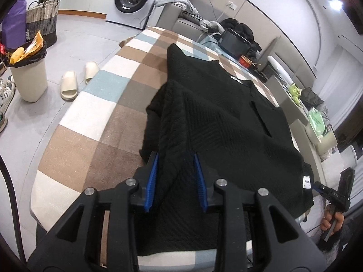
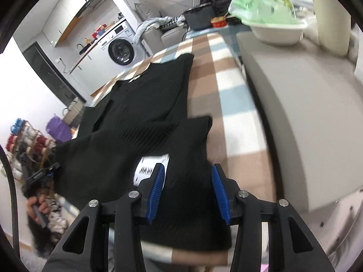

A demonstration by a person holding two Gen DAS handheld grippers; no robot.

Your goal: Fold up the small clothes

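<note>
On the checked blanket [image 1: 95, 117] covering the worktop, a black knitted garment [image 1: 226, 113] is lying spread out, its lower part folded up over the body.

Starting at the left, the left gripper [image 1: 175, 181] is hovering over the near left corner, its 2 blue fingers [image 1: 152, 181] standing partly apart with a ridge of black knit running between them; the fingers are looking slack against the cloth rather than pinching it. Further right, the right gripper [image 2: 188, 192] is sitting over the near right corner, its jaws somewhat wider, cloth lying between the fingers [image 2: 219, 192] without being squeezed. A white label [image 2: 149, 165] is peeping out just beside its left finger.

Judging by this, a fold is just being laid down. Doing it well is calling for both corners to be set down level with each other, edges aligned, the grippers lifting clear without dragging the knit, then smoothing any ridge.

As for containers, going left to right: a beige bin [image 1: 29, 77] on the floor is holding yellow wrappers in a black liner, a woven basket [image 1: 43, 15] is standing behind it with contents I cannot tell, and a white tub [image 2: 276, 31] on the grey sofa is holding a green bag.
</note>
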